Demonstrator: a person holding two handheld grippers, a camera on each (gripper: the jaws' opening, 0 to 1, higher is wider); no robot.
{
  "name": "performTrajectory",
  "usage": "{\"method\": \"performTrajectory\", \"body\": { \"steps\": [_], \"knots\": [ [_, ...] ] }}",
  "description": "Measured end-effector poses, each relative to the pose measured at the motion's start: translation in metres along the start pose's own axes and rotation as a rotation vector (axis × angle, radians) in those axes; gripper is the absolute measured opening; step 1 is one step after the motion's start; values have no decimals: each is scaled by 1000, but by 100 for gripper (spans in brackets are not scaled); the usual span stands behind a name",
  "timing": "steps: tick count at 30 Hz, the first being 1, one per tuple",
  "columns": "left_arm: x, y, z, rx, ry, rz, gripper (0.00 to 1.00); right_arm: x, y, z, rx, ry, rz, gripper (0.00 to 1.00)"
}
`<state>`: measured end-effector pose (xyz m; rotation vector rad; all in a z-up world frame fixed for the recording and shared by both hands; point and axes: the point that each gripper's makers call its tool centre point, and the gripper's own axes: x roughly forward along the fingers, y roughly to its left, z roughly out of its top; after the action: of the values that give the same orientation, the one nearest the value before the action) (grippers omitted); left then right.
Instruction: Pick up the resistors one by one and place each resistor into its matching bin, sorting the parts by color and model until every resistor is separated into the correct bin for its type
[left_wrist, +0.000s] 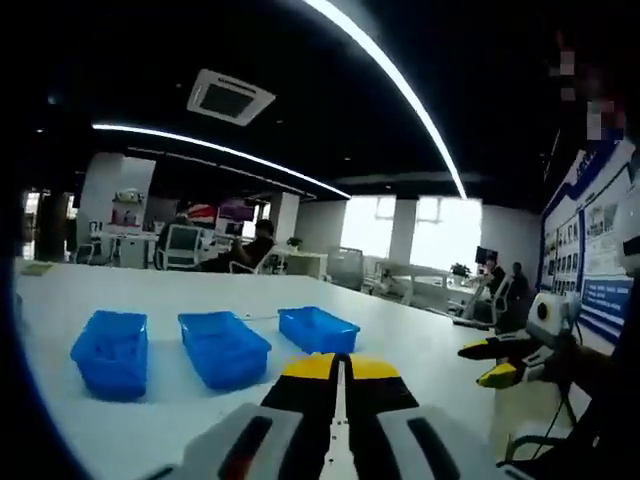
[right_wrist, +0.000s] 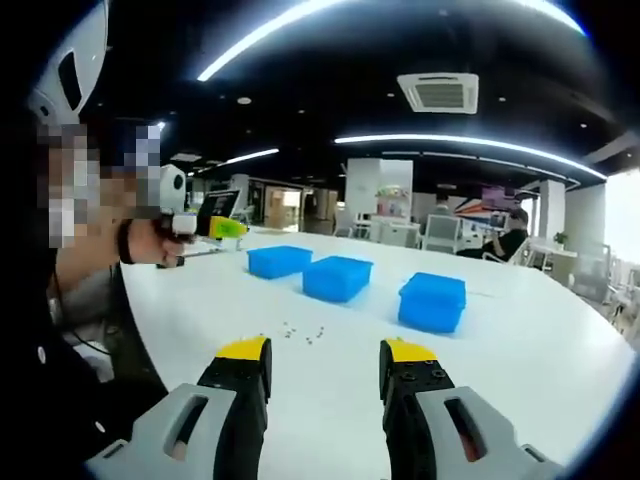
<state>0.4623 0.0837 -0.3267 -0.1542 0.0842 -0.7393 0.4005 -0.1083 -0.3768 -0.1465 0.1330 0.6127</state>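
On smooth white table (right_wrist: 520, 350), rectangular blue bins (right_wrist: 337, 277)

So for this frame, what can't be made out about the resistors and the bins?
- Resistors, right gripper view: specks, too small to tell color or model.
- Three blue bins, right gripper view: contents hidden by their walls.
- Bins, left gripper view: interiors too blurred to tell contents.
- Left gripper: hides the table just beyond it.

Left gripper view: I look low across the white table (left_wrist: 120, 430), bins (left_wrist: 222, 347) near ahead.
Right gripper view: I face the same table (right_wrist: 560, 350) from its opposite side.
Shared: three blue bins (right_wrist: 337, 277), office behind.
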Motion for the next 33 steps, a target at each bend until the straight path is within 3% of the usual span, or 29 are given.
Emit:
{"method": "performTrajectory", "body": {
  "steps": [6, 11, 20, 25, 33],
  "knots": [
    [16, 16, 11, 33, -17, 54, 6, 0, 4, 2, -9, 0, 13, 45],
    [59, 29, 12, 67, 15, 72, 6, -2, 5, 2, 0, -10, 10, 45],
    [129, 97, 41, 110, 1, 229, 6, -8, -1, -3, 13, -9, -2, 45],
    [148, 123, 44, -1, 11, 263, 6, -10, -2, -4, 13, -7, -5, 45],
    [160, 150, 37, 48, 43, 328, 7, -10, -1, -6, 16, -5, -2, 45]
  ]
}}
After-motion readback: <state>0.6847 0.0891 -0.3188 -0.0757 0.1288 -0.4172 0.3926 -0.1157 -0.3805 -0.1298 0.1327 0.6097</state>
